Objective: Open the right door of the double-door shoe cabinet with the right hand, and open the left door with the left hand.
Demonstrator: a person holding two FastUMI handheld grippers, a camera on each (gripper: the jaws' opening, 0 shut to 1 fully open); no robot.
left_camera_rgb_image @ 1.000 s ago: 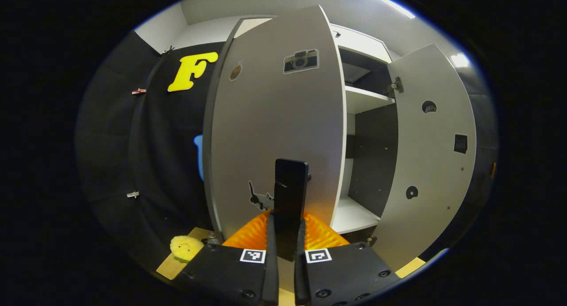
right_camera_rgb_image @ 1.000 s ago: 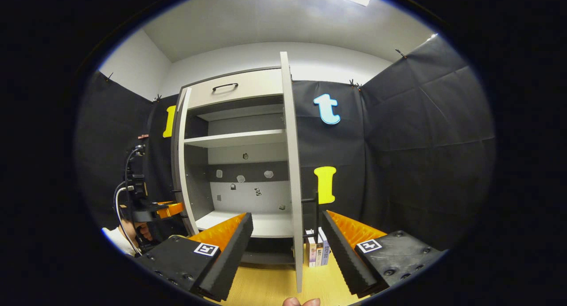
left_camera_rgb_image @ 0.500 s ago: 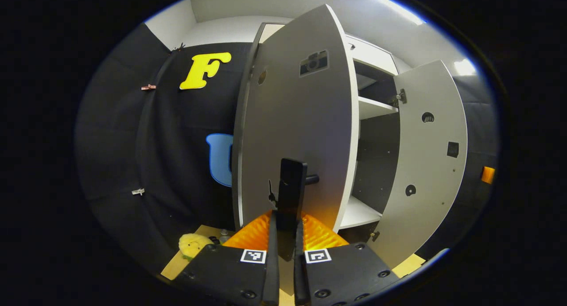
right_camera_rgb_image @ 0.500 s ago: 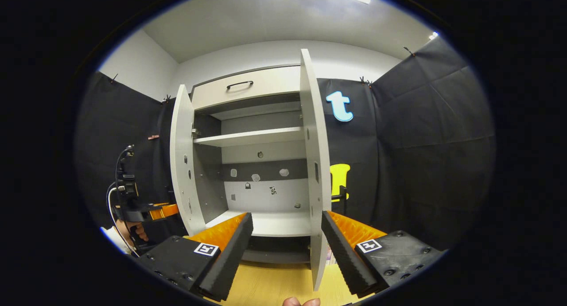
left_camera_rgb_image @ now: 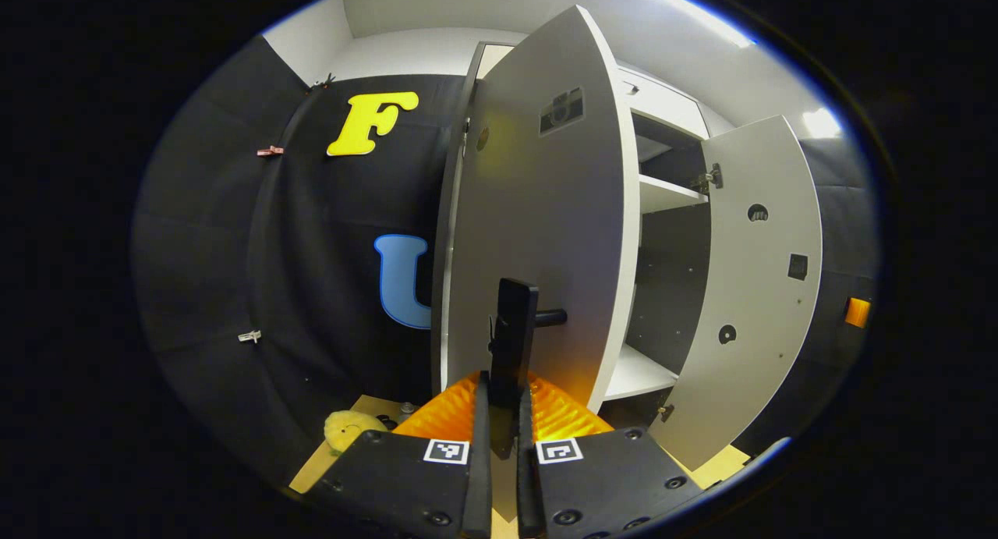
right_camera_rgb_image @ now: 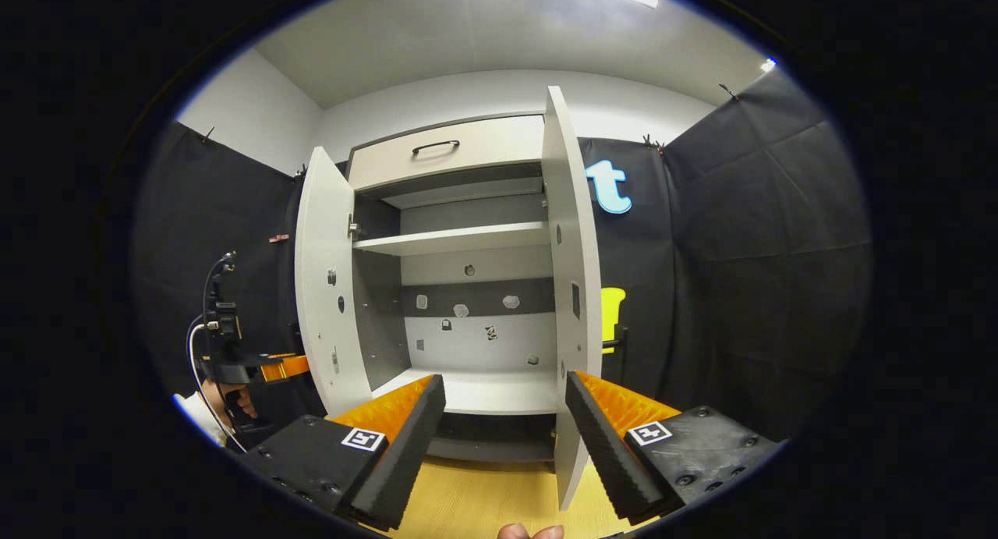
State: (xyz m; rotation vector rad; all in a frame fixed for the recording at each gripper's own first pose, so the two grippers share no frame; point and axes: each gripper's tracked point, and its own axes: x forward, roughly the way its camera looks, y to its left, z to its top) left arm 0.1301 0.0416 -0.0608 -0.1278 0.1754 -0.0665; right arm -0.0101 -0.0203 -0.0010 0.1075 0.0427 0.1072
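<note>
Grey doors both stand swung out from the cabinet (right_camera_rgb_image: 448, 153), shelves exposed. Left gripper (left_camera_rgb_image: 499, 445) is clamped on the black handle (left_camera_rgb_image: 512, 352) of the left door (left_camera_rgb_image: 546, 235), which is angled well open, edge toward the camera. Right gripper (right_camera_rgb_image: 503, 430) is spread wide and holds nothing, hanging back from the right door (right_camera_rgb_image: 573, 289), which is wide open and apart from it. Task looks nearly done: right door finished, left door maybe a last bit of swing, then let go of the handle.
</note>
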